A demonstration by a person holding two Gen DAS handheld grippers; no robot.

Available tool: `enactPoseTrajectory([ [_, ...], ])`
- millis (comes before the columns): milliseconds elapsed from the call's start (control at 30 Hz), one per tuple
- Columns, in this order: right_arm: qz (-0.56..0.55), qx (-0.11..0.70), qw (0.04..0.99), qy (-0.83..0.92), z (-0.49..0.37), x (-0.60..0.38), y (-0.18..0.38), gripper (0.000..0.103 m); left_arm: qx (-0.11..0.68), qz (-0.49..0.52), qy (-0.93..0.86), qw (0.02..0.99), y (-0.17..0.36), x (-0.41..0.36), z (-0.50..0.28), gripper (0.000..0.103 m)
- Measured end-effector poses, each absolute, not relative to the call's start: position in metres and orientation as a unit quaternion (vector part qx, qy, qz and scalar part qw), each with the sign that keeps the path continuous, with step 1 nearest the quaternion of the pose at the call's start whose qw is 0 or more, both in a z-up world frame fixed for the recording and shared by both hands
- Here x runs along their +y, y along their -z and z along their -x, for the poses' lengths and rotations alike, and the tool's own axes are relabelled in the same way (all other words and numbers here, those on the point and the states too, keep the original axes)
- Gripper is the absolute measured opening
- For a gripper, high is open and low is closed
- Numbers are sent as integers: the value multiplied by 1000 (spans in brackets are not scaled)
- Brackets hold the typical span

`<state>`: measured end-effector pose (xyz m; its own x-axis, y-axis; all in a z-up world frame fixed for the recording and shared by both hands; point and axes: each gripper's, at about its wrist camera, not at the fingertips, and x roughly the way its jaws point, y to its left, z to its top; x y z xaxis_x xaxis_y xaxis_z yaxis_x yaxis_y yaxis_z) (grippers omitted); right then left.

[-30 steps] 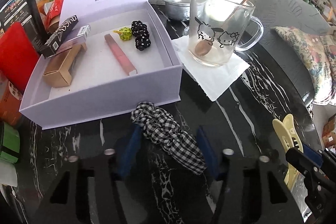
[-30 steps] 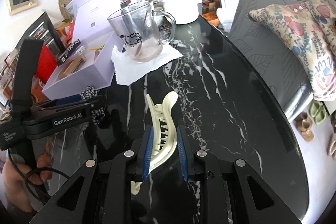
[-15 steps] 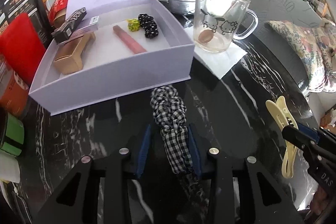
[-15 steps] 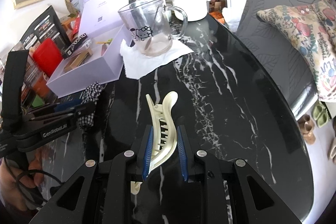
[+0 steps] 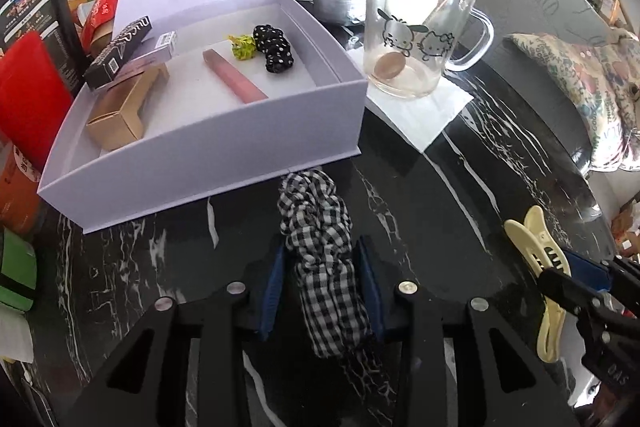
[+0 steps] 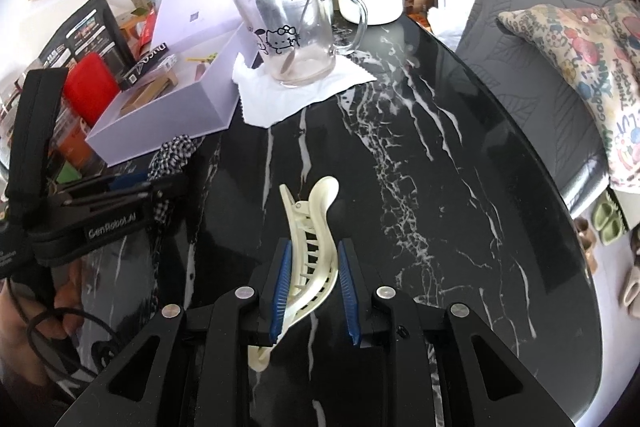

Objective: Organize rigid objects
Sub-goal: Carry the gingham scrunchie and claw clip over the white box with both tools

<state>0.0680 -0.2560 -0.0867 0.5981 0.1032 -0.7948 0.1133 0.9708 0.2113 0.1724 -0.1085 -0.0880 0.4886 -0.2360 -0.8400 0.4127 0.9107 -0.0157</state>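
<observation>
left gripper (image 5: 322,283) – jaws just closing, pads pressed on checked scrunchie (image 5: 320,227), near the front wall of the lilac box (image 5: 224,155) | right gripper (image 6: 314,279) – jaws just opening, left pad touching cream hair claw (image 6: 310,251), right pad slightly off | both on black marble tabletop (image 6: 440,187)

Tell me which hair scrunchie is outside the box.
The black-and-white checked scrunchie, lying on the dark marble table between the left tool's pads. The black dotted scrunchie sits inside the lavender box.
</observation>
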Motion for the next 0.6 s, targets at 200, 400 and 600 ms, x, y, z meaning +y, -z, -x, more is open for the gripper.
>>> enactPoseTrajectory([
  [200, -98, 455, 885, 16, -64, -251, 88, 36, 471, -93, 196, 855, 88, -105, -169, 25],
  [400, -48, 445, 894, 36, -65, -236, 90, 21, 481, -82, 204, 849, 87, -95, -158, 25],
  [600, -52, 440, 896, 38, -66, -229, 90, 21, 481, -66, 202, 851, 84, -78, -148, 25],
])
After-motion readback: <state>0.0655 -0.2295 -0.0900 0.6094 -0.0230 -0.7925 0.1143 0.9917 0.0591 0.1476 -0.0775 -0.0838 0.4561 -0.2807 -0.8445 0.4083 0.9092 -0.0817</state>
